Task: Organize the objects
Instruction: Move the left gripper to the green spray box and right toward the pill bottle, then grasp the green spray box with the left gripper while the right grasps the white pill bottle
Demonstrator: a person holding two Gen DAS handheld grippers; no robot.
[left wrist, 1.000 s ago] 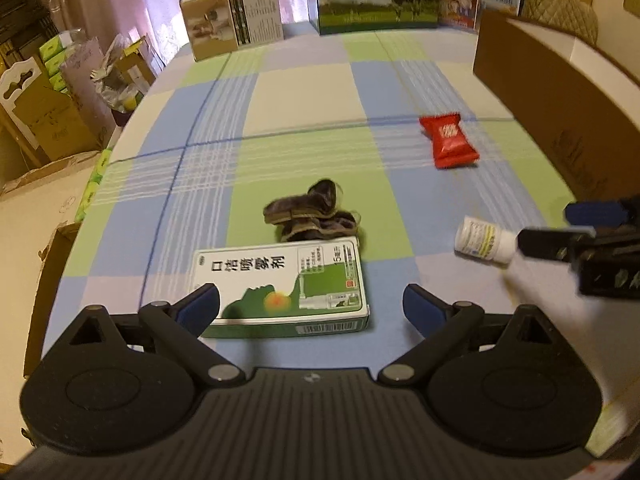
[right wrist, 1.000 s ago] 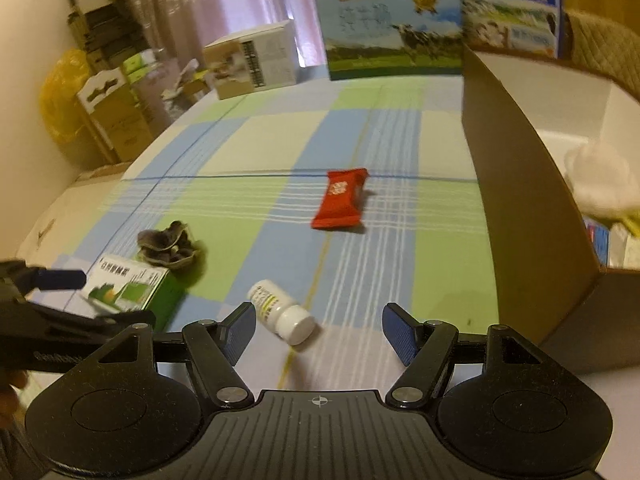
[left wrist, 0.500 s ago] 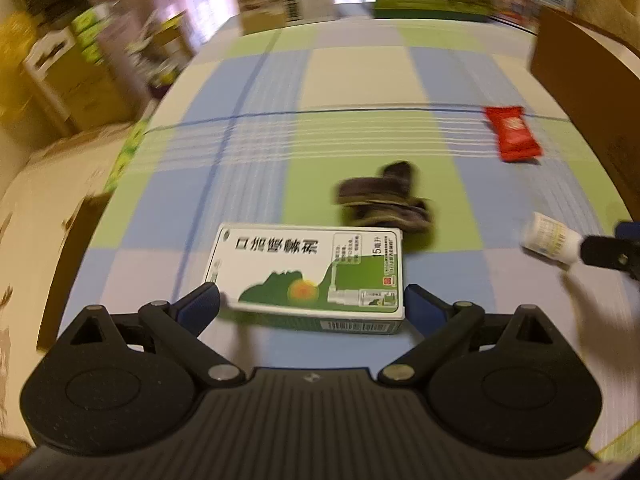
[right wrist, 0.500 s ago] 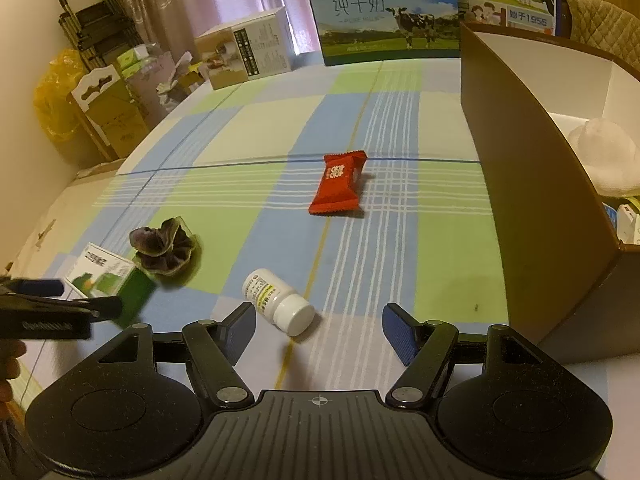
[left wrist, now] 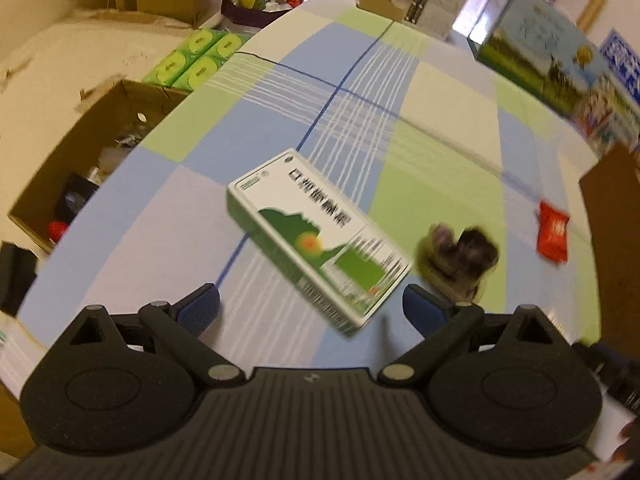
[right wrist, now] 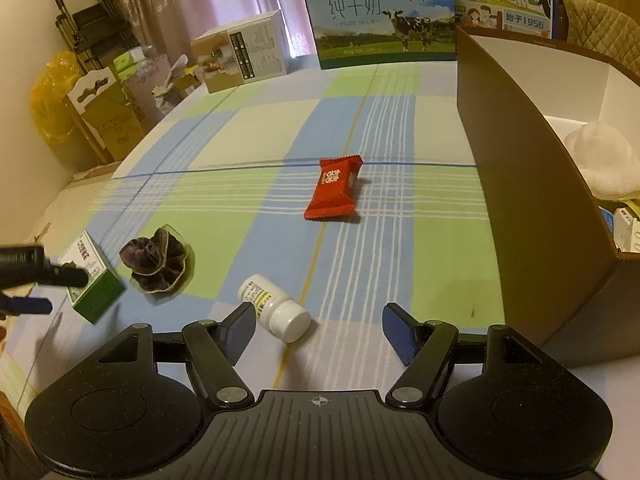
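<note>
Partly blurred, the green-and-white box (left wrist: 320,240) lies diagonally on the checked tablecloth (right wrist: 248,152), ahead of the left gripper (left wrist: 311,306), whose jaws stand released and empty. The right gripper (right wrist: 319,328) is likewise spread, the white pill bottle (right wrist: 274,306) lying loose just ahead between its fingers. Cut off at right, the brown carton (right wrist: 532,184) holds white cloth (right wrist: 600,160). Dark scrunchie (right wrist: 158,260) and red packet (right wrist: 334,186) lie apart.

Green-white box (left wrist: 320,246) flat, scrunchie (left wrist: 460,258) beside, red packet (right wrist: 334,187), bottle (right wrist: 274,307) toppled
</note>
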